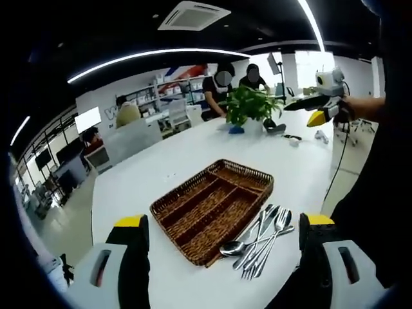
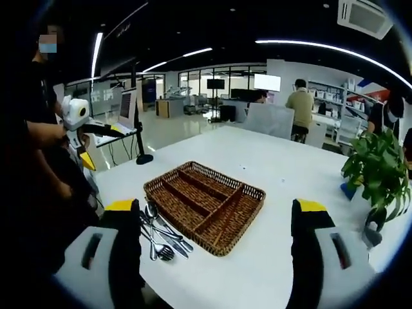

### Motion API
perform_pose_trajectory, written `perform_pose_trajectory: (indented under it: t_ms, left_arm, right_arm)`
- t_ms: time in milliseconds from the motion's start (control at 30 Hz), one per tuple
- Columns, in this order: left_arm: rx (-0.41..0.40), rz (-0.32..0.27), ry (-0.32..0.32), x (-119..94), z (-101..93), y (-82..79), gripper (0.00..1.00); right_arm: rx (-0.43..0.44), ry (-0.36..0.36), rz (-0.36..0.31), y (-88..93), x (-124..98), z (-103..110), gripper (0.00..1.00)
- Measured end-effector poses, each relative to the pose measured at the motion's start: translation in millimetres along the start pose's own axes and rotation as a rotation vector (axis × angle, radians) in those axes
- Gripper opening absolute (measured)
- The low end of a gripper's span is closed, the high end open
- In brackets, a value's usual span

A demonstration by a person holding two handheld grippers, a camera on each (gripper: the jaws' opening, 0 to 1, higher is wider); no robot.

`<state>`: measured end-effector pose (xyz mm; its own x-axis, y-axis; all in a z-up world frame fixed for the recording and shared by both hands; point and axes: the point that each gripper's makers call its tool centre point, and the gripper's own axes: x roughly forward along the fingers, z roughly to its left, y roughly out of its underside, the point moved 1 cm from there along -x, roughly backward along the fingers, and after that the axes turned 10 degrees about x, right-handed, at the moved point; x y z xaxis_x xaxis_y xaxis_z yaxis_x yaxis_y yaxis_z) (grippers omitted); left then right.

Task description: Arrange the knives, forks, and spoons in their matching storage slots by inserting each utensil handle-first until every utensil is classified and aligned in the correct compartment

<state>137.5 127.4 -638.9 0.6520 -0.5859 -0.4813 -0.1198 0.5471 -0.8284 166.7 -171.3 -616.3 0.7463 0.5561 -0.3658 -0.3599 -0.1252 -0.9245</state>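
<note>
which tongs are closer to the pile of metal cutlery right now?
Hard to call. The loose pile of metal cutlery lies beside the brown wicker tray. Left tongs straddle it, pile by one jaw. Right tongs likewise, pile by one jaw. Both open, roughly equal.

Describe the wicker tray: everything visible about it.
The tray is a brown woven wicker rectangle lying flat on the white table. Wicker dividers split it into long parallel slots plus one crosswise slot at one end. All slots look empty. A pile of metal cutlery lies against one long side. Neither gripper touches it.
</note>
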Motion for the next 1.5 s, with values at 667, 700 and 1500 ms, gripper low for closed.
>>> perform_pose_trajectory:
  t_ms: [667, 700, 1500]
  left_arm:
    - [0.123, 0.114, 0.185, 41.2, -39.5, 15.5, 0.84]
    - [0.130, 0.117, 0.194, 42.9, -41.9, 16.5, 0.83]
    - [0.197, 0.223, 0.369, 92.6, -97.5, 59.3, 0.59]
  right_arm:
    - [0.031, 0.022, -0.007, 0.5, -14.2, -4.0, 1.00]
    - [0.034, 0.023, -0.008, 0.7, -14.6, -4.9, 1.00]
    - [0.050, 0.024, -0.007, 3.7, -18.9, -12.8, 1.00]
